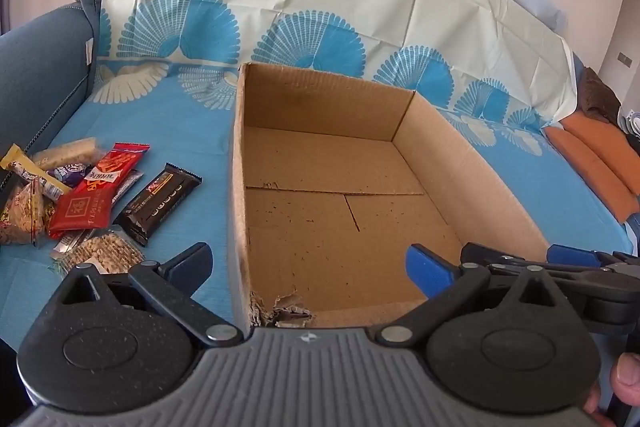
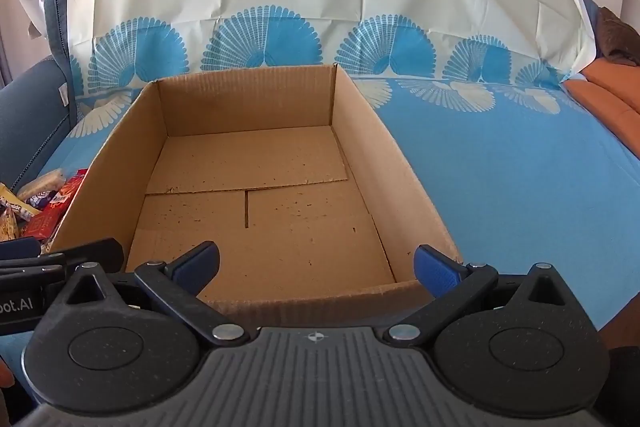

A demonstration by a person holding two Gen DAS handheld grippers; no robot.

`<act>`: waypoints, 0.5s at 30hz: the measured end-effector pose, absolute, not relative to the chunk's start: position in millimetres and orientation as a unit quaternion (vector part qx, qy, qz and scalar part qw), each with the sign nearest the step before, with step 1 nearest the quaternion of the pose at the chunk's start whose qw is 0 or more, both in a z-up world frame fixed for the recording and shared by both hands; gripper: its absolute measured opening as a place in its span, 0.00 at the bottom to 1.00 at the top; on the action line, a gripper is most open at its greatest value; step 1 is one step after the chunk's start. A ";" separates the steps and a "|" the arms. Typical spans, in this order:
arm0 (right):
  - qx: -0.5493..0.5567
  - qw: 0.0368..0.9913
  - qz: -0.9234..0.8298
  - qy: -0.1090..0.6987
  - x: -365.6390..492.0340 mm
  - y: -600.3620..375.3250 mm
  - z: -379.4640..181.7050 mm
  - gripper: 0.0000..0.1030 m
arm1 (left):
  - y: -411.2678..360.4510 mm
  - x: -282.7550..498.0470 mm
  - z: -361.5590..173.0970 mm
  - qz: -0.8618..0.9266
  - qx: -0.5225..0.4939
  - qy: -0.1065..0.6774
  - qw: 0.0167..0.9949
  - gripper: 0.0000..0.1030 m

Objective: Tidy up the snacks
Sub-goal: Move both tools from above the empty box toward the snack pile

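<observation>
Covering the sofa seat and back is a blue and cream cloth with fan prints (image 1: 192,115), and an open cardboard box (image 1: 472,163) is sitting on it with nothing inside. Left of the box, a heap of snacks (image 1: 76,195) is lying on the cloth: a red packet (image 1: 92,195), a dark brown bar (image 1: 162,201) nearest the box, a clear pack of wafers (image 1: 108,249) and a yellow-wrapped bar (image 1: 30,169). The left gripper (image 1: 308,265) is hovering over the box's near left corner, its jaws spread wide and holding nothing. The right gripper (image 2: 318,263) is hanging over the box's near edge, jaws likewise wide apart and empty. Orange cushions (image 1: 600,155) are lying well to the right of the box.
</observation>
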State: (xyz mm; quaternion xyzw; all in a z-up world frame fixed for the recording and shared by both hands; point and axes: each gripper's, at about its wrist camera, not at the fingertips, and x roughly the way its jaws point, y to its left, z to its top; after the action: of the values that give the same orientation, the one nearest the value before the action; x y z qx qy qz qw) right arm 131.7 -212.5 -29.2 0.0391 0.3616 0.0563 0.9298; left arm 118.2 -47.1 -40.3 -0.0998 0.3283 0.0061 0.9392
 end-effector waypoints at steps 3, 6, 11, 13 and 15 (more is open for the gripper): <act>0.036 0.931 0.052 0.359 127.4 -210.2 -29.3 0.99 | -49.5 116.3 -40.6 0.005 -0.098 0.328 0.940 1.00; 0.033 0.932 0.056 0.357 125.6 -210.2 -29.7 0.98 | -50.6 115.0 -40.5 0.006 -0.094 0.328 0.940 1.00; 0.038 0.934 0.059 0.351 125.5 -211.9 -26.2 0.95 | -50.5 113.8 -39.1 0.004 -0.095 0.326 0.941 1.00; 0.038 0.935 0.057 0.348 126.5 -212.1 -26.0 0.95 | -50.8 113.0 -39.5 0.004 -0.094 0.325 0.941 1.00; 0.034 0.935 0.053 0.350 126.7 -204.2 -26.2 0.93 | -51.3 112.5 -40.0 0.003 -0.094 0.326 0.941 1.00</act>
State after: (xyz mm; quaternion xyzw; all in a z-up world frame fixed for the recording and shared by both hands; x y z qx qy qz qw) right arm 126.7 -204.2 -26.2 0.0341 0.3502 0.0530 0.9345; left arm 112.5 -51.3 -40.0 -0.0941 0.3263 0.0034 0.9406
